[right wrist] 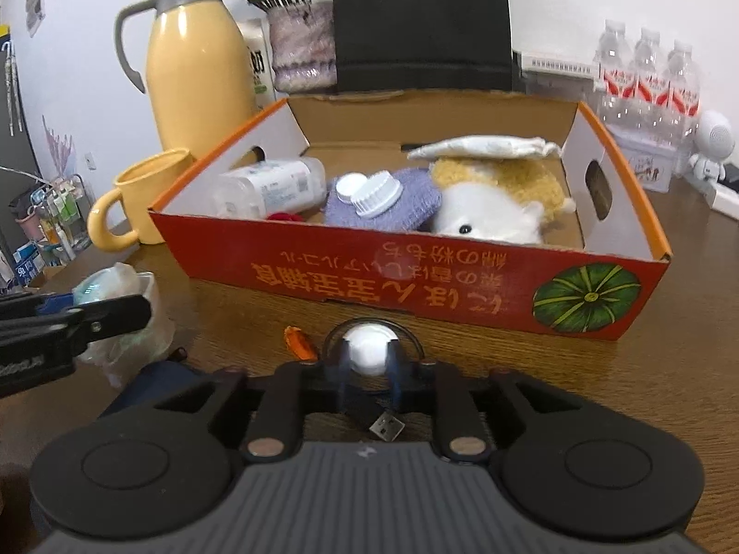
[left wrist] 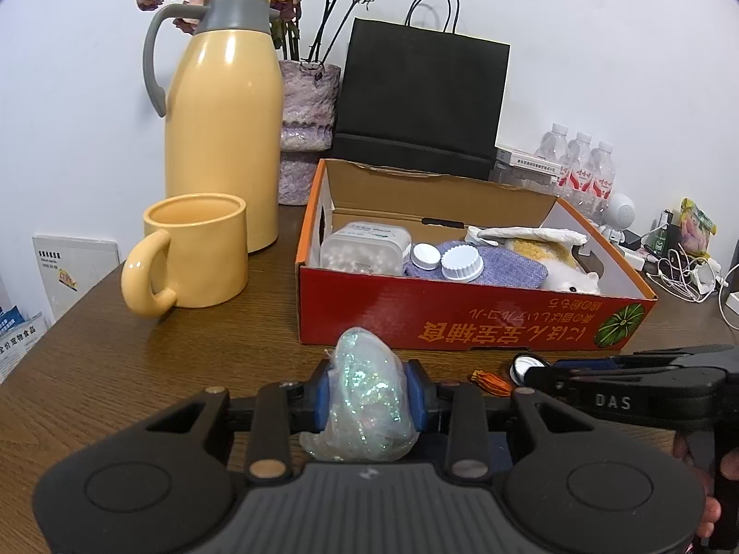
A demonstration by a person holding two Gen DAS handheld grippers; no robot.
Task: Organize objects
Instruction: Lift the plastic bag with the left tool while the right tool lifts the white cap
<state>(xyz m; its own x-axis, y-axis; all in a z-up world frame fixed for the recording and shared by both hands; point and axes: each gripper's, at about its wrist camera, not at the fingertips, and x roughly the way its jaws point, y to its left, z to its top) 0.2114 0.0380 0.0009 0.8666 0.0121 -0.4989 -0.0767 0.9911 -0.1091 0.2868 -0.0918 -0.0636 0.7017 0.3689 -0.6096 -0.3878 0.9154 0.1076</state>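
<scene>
My left gripper (left wrist: pixel 369 397) is shut on a crumpled clear bag with glitter (left wrist: pixel 367 383), held low over the wooden table just in front of the red cardboard box (left wrist: pixel 462 318). In the right wrist view that bag (right wrist: pixel 124 323) shows at the left. My right gripper (right wrist: pixel 368 362) stands open, its blurred blue fingertips (right wrist: pixel 396 360) flanking a white round disc (right wrist: pixel 369 346) with a black cable loop and a USB plug (right wrist: pixel 385 427) on the table. A small orange item (right wrist: pixel 299 344) lies just left of it. The box (right wrist: pixel 415 286) holds a clear tub, a purple pouch, white caps and a plush toy.
A yellow mug (left wrist: pixel 194 254) and a yellow thermos jug (left wrist: pixel 221 115) stand left of the box. Behind it are a vase of dried roses (left wrist: pixel 307 115) and a black paper bag (left wrist: pixel 420 92). Water bottles (left wrist: pixel 582 166), cables and a small white figure crowd the back right.
</scene>
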